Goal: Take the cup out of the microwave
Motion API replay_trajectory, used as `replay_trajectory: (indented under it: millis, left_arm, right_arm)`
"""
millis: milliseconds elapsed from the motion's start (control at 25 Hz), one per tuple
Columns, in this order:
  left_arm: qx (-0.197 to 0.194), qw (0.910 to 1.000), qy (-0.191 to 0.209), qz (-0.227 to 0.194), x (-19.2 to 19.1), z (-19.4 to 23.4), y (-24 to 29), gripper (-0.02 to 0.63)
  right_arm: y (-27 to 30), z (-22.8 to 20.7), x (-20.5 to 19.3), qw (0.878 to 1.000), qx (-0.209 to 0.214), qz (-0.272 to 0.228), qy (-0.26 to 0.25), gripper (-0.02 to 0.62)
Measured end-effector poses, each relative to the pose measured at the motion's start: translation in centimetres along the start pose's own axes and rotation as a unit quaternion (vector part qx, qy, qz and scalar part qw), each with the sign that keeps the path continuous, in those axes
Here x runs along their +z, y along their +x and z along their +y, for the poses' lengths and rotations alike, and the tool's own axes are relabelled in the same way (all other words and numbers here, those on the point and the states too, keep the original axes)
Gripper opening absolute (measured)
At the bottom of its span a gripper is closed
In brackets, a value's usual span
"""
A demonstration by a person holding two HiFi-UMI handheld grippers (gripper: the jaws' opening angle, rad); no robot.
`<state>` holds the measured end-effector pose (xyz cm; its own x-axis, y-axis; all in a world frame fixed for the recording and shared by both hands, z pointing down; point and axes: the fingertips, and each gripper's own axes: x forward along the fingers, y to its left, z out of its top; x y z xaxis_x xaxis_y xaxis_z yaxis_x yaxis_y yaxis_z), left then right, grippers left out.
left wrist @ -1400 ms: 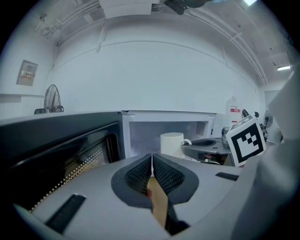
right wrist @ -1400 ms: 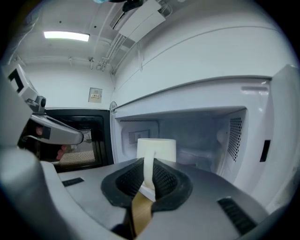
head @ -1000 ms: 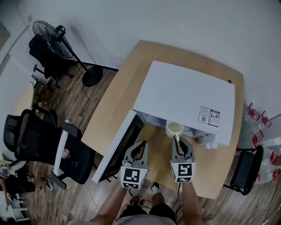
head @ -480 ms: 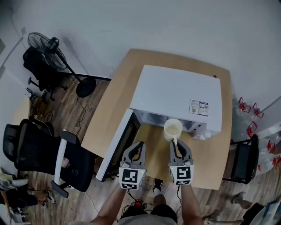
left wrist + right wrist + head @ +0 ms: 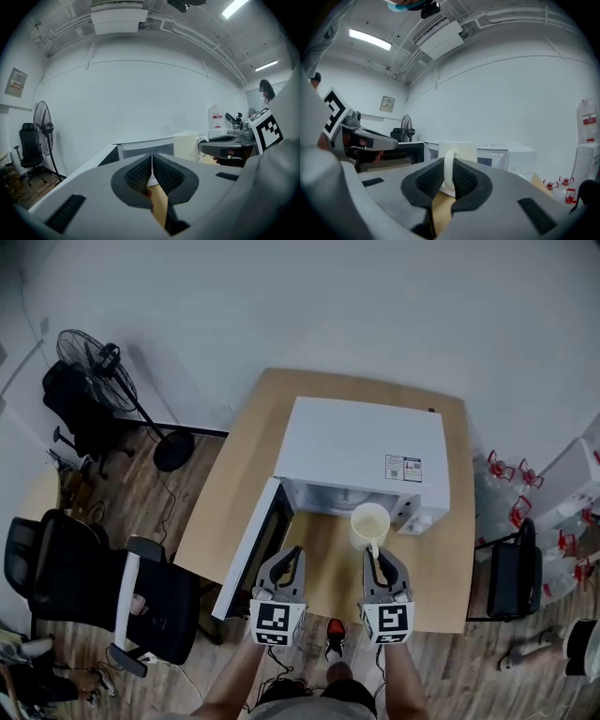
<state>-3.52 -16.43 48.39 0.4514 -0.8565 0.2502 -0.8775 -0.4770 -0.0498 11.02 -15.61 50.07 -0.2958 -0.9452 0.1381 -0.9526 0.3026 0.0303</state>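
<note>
right tool [image 5: 374, 555] level on cup handle [image 5: 449, 169]

Plain white walls [image 5: 328, 296] meet a wood-plank floor [image 5: 141, 493]. A light wooden table [image 5: 230, 484] stands near the far wall. A black pedestal fan [image 5: 89, 357] and black office chairs [image 5: 66, 573] are to its left, another black chair [image 5: 511, 577] and red-handled water jugs [image 5: 506, 491] to its right. Strip lights [image 5: 370, 40] and a ceiling air-conditioner [image 5: 117, 21] are overhead.

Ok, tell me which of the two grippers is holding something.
The right gripper: it is shut on the handle of the cream cup, out in front of the open microwave. The left gripper is shut on nothing.
</note>
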Motion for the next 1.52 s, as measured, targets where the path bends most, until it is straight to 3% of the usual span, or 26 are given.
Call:
replay_trajectory:
  millis: [560, 1520]
  left_arm:
    - [-0.023, 0.9987, 0.022, -0.04, 4.2, -1.0, -2.5, 0.032]
    - [-0.031, 0.9983, 0.024, -0.044, 4.5, -1.5, -3.9, 0.032]
  right_arm:
    - [-6.4, -2.4, 4.6, 0.997, -0.062, -0.025, -0.026, 0.044]
    - [-10.0, -3.1, 5.5, 0.994, -0.1, -0.039, -0.034, 0.043]
